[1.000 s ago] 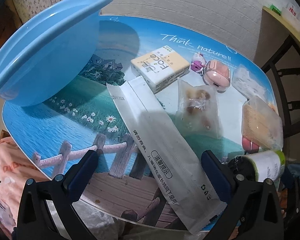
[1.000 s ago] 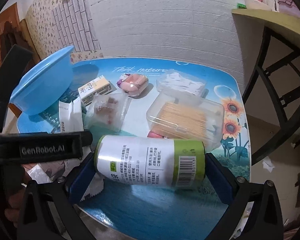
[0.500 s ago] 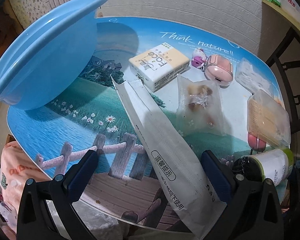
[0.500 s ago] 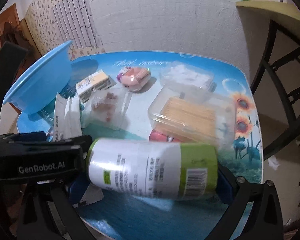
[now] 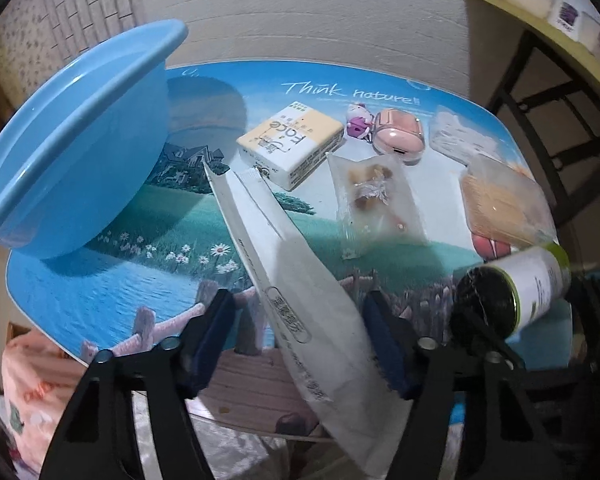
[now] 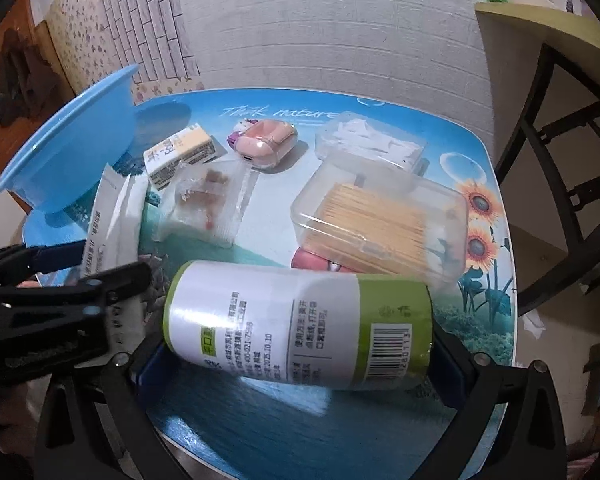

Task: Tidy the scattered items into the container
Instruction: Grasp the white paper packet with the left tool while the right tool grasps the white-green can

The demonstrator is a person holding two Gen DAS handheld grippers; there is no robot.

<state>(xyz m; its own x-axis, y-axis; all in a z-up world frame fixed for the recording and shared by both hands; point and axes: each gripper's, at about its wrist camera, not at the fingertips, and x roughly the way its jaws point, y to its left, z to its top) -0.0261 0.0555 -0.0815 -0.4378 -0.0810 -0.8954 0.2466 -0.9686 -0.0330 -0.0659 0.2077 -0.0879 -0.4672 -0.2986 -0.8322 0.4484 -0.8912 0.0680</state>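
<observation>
Left tool (image 5: 296, 334): jaws had just been closing around the long white packet (image 5: 300, 292); the packet lay between the blue pads, its right edge by the right pad, a gap showing at the left pad, so not yet clamped.
Right tool (image 6: 300, 356): clenched on the white-and-green can (image 6: 300, 322), which lay sideways across the pads, barcode end to the right.
Basin (image 5: 72, 140): light blue, at the far left of the desk (image 5: 112, 280), nothing seen inside from these angles.
Tissue pack (image 5: 290, 144): yellow and white, on the desk just beyond the packet's far tip.
Snack bag (image 5: 374, 200): clear, flat on the desk, right of the packet.
Pink case (image 5: 398, 140): behind the snack bag, a small charm beside it.
Clear box of sticks (image 6: 384, 220): on the desk behind the can.
</observation>
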